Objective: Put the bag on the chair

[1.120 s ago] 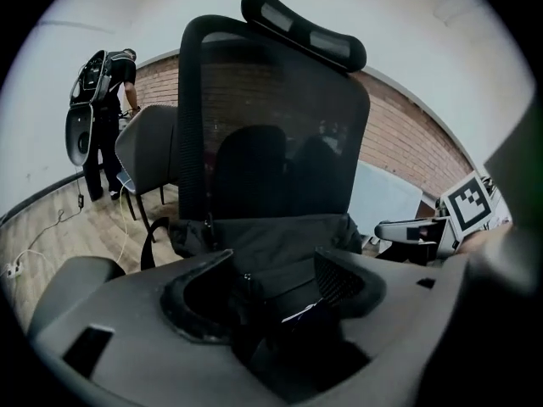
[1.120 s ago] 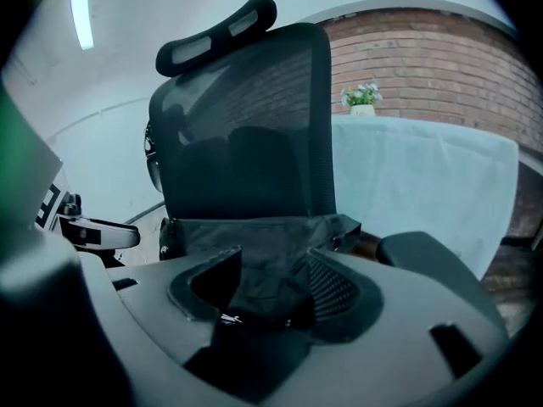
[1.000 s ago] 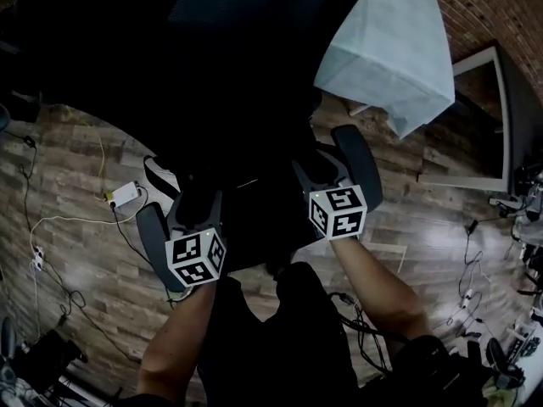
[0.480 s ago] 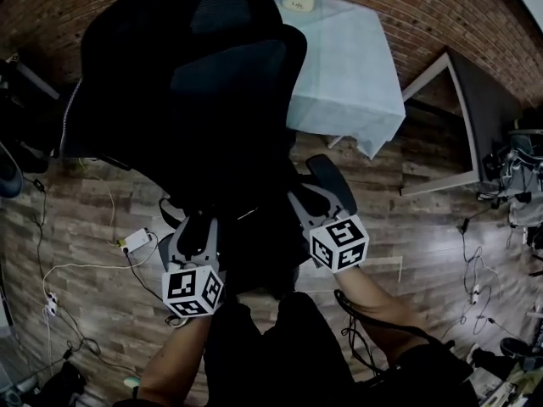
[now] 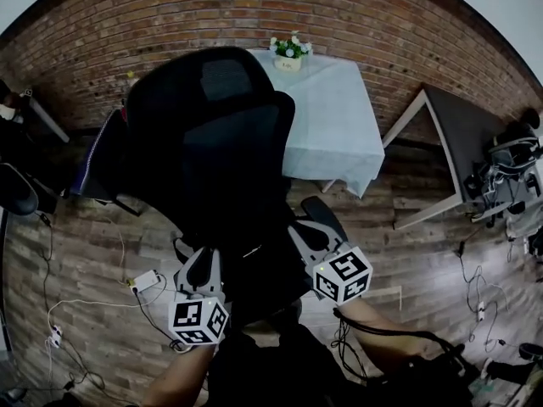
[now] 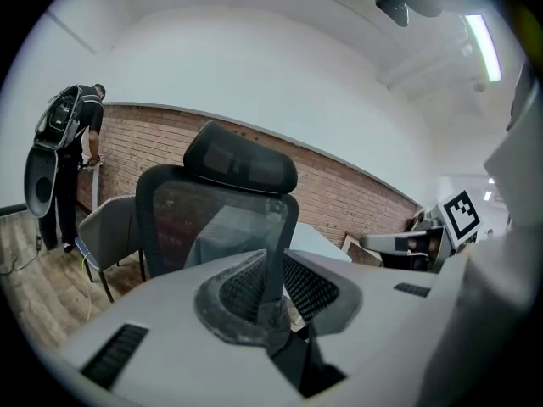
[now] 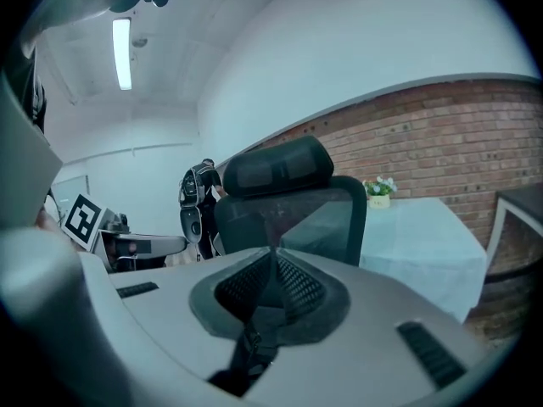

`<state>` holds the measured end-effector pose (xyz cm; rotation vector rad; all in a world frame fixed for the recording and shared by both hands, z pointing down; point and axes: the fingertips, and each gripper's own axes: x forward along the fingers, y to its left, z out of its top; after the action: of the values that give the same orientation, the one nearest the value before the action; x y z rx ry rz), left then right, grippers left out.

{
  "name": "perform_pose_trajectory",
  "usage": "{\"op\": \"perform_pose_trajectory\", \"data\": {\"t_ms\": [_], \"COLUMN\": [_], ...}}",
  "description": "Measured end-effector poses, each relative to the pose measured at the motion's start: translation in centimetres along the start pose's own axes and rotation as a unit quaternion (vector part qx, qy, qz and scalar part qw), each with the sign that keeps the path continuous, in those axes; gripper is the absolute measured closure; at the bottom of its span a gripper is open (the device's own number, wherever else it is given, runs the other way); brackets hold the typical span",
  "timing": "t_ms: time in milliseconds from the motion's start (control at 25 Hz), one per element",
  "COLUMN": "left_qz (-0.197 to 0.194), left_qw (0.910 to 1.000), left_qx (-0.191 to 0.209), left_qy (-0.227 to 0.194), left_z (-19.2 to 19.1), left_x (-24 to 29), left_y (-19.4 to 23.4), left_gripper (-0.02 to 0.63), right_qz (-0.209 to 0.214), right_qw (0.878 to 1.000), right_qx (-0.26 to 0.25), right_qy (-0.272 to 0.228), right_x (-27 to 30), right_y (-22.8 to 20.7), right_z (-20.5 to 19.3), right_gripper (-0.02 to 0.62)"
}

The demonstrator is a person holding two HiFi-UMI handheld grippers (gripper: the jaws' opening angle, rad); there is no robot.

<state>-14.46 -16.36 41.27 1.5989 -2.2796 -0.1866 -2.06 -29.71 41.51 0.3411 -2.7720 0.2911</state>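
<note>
Jaws closing on bag straps, both sides.
We see the left gripper point(image 6: 273, 308) and right gripper point(image 7: 270, 288), wide a second ago, now nearly together, each pinching a dark woven strap point(image 7: 246, 350), so the lift looks ready. The soft black bag point(image 5: 254, 271) hangs between them, just before the mesh-backed chair point(image 5: 212, 142), not yet on the seat.

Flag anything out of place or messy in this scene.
Loose cables and a white adapter box lie strewn across the wood floor left of the chair, a possible tripping hazard. Nothing looks spilled or broken.
</note>
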Motion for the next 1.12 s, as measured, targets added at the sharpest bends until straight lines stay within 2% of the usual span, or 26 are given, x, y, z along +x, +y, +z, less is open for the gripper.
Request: {"op": "perform_pose_trajectory", "data": {"t_ms": [240, 440, 760, 1120], "left_qz": [-0.035, -0.074, -0.079, -0.071], "left_qw": [0.999, 0.9959, 0.9931, 0.991], "left_qx": [0.009, 0.026, 0.049, 0.069], "left_qy": [-0.024, -0.046, -0.071, -0.09], "left_z": [3.5, 6.9, 10.1, 11.8], "left_x": [-1.4, -2.4, -4.0, -5.7], "left_y": [-2.0, -3.8, -4.5, -4.6], "left_gripper": [0.593, 0.595, 0.595, 0.597], "right_qz": [-0.002, -0.004, -0.005, -0.011], "right_qw": [0.999, 0.998, 0.995, 0.994], "right_qx": [-0.019, -0.039, -0.061, -0.064], "right_qy": [-0.028, -0.047, -0.072, -0.093], "right_x": [-2.1, -3.3, -4.6, -5.9], "right_y": [1.2, 2.0, 3.0, 3.1], "right_z": [3.9, 6.5, 9.2, 10.5], "right_gripper": [0.572, 0.577, 0.578, 0.578]}}
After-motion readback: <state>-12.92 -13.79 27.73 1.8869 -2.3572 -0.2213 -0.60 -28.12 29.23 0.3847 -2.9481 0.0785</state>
